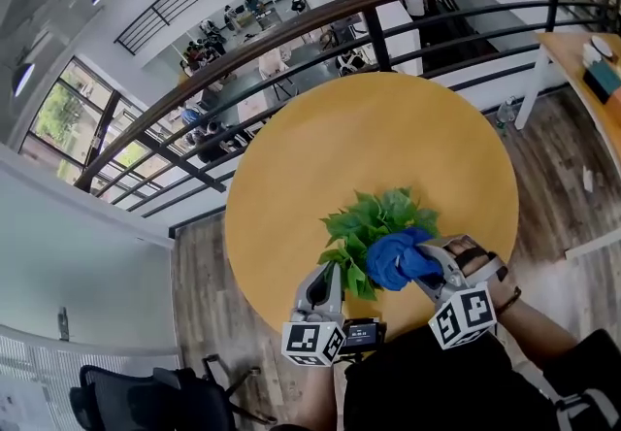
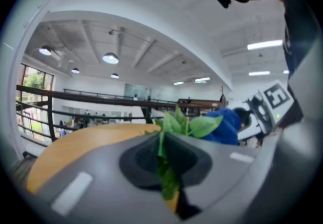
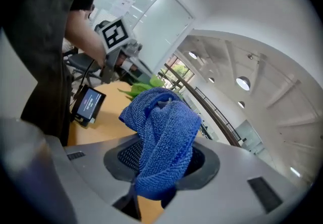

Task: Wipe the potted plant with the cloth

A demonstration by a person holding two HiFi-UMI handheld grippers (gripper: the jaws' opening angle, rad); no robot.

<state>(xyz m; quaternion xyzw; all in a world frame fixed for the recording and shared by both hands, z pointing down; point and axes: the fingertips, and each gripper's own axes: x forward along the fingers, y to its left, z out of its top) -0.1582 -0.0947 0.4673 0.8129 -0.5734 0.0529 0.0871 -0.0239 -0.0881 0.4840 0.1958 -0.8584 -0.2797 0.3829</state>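
A leafy green potted plant (image 1: 376, 225) stands near the front edge of the round wooden table (image 1: 369, 143). My left gripper (image 1: 331, 271) is shut on a leaf (image 2: 163, 167) at the plant's left side; more leaves (image 2: 189, 124) rise beyond its jaws. My right gripper (image 1: 433, 265) is shut on a bunched blue cloth (image 1: 398, 259) that rests against the plant's right side. In the right gripper view the blue cloth (image 3: 160, 137) fills the jaws, with the plant (image 3: 144, 87) and the left gripper's marker cube (image 3: 114, 33) behind it.
A small phone-like screen (image 1: 363, 331) sits at the table's front edge between my grippers, also in the right gripper view (image 3: 89, 105). A dark railing (image 1: 291, 41) curves behind the table. Another table (image 1: 587, 70) stands at the far right.
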